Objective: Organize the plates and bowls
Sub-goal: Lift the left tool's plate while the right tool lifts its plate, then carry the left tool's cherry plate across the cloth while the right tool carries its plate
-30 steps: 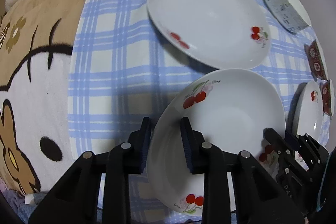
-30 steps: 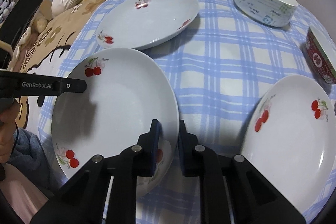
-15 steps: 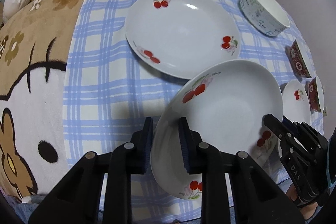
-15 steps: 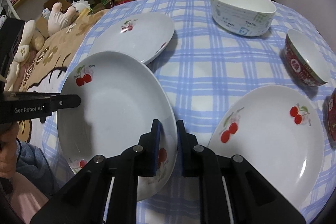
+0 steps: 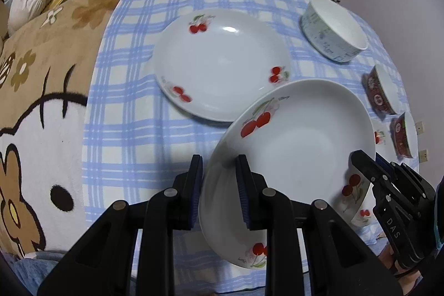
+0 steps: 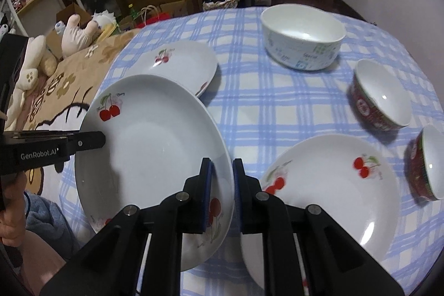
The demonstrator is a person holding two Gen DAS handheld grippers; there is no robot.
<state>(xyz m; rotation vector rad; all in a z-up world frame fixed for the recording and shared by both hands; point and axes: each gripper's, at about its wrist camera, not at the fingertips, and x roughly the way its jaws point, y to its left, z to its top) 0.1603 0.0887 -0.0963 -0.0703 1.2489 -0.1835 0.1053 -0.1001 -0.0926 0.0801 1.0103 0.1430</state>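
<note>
- Lifted since the earlier frame, the held cherry plate (image 5: pixel 294 146) is now carried clear of the checked tablecloth (image 5: pixel 130 129), near the far plate (image 5: pixel 222 60).
- Opposite rims are pinched by the left gripper (image 5: pixel 219 185) and right gripper (image 6: pixel 222 185).
- Glazed ceramic is judged stiff, slippery, breakable; rim holds suit.
- Counted: three cherry plates, one large white bowl (image 6: pixel 302 46), two red bowls.

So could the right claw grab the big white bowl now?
Probably not yet. The right claw is shut on the lifted cherry plate, which the left claw grips too. The path to the big white bowl looks free.
</note>
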